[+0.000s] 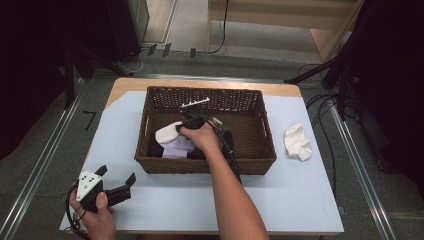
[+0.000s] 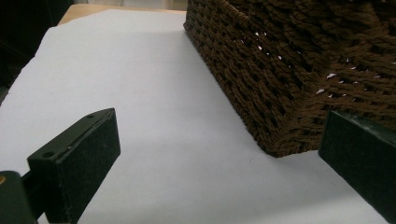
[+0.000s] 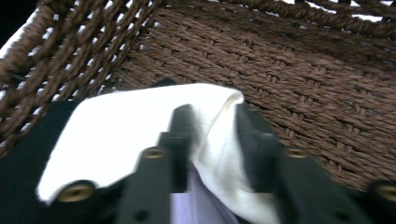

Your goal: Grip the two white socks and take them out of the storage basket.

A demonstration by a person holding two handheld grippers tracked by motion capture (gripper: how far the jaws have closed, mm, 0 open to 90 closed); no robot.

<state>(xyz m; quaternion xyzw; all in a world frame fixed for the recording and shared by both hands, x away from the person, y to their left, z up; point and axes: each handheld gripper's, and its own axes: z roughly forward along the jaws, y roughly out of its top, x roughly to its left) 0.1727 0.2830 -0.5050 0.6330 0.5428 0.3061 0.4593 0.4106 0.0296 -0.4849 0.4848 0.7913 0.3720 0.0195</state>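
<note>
1. Pinching a raised fold of the white cloth (image 3: 140, 135), the right gripper (image 3: 212, 140) is seen clamped, jaws nearly together on the fabric.
2. The cloth is found inside the wicker basket (image 1: 150, 165), directly below the right gripper (image 1: 192, 120), over dark and lilac garments (image 1: 175, 148).
3. The left gripper (image 1: 116, 181) is held apart and empty, well outside the basket's near left corner.

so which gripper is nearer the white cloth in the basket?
Right. The right gripper is inside the basket, jaws pinching a fold of the white cloth. The left gripper sits outside, on the table by the basket's near-left corner, jaws open.
</note>
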